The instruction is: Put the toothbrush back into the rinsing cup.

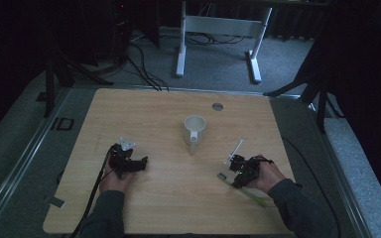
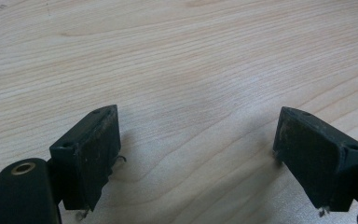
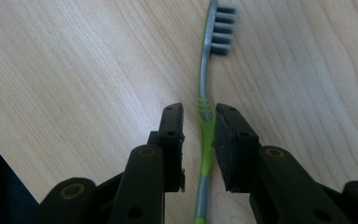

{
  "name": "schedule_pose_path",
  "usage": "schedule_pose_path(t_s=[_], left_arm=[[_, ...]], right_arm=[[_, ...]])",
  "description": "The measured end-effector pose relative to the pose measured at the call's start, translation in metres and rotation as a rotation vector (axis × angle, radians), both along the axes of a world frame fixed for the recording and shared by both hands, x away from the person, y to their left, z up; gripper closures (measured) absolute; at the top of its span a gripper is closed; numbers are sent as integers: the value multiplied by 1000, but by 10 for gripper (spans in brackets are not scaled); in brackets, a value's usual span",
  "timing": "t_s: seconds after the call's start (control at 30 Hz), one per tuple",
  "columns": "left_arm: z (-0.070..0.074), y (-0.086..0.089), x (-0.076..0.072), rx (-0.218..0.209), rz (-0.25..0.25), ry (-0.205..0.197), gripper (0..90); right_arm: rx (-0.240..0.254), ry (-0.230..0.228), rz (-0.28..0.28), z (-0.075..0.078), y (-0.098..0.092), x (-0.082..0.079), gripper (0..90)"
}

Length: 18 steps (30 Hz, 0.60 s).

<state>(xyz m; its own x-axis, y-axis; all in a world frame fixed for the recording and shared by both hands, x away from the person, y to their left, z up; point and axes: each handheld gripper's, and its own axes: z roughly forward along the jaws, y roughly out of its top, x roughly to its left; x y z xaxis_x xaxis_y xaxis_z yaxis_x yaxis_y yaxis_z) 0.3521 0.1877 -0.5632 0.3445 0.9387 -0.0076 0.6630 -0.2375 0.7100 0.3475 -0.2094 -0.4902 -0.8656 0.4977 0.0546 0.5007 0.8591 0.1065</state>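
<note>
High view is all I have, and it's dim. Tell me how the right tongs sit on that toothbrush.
Observer: The right tongs straddle the toothbrush at its green grip, with the handle running between the jaws.
Operator: Say whether they are clamped.
Observer: Not clamped. Bare wood shows between one jaw and the handle.
Operator: Give me the brush end.
Observer: The grey bristles lie beyond the jaw tips and face sideways, not up.
</note>
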Motion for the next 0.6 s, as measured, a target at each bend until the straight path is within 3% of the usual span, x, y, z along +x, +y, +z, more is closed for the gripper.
schedule_pose_path(t_s=[0.6], left_arm=[[0, 0, 0, 0, 0, 0, 151]], right_arm=[[-40, 15, -2, -10, -2, 2, 735]])
